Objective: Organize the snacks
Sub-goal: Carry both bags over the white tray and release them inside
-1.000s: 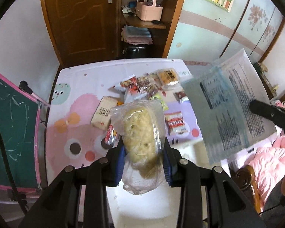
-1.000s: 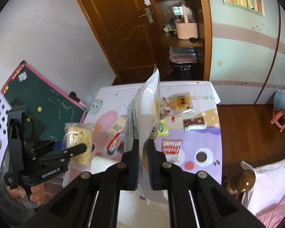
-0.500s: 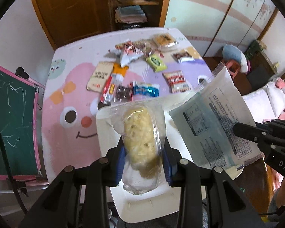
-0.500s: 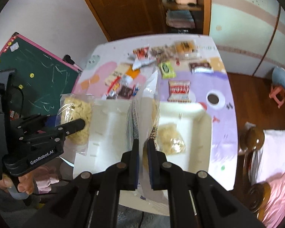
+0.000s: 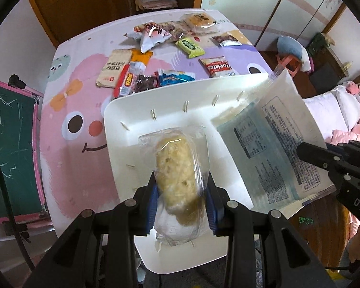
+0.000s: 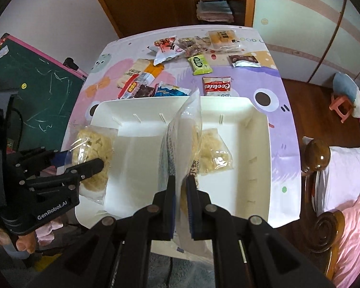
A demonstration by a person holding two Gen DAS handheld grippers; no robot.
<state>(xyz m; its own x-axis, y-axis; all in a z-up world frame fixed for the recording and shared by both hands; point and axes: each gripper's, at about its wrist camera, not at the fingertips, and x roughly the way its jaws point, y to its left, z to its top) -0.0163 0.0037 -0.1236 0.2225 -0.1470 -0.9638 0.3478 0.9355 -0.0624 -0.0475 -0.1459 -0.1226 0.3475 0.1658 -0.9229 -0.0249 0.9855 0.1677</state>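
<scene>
While left gripper (image 5: 182,198) clamps noodle packet (image 5: 177,168), right gripper (image 6: 180,200) pinches flat pouch (image 6: 182,139) over tray (image 6: 259,148).

1 tray (image 6: 259,144), 3 noodle bags (image 6: 213,151), approx 11 snack pkts (image 6: 217,86)

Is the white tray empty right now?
No, in the right wrist view a clear snack bag already lies inside the white tray.
</scene>
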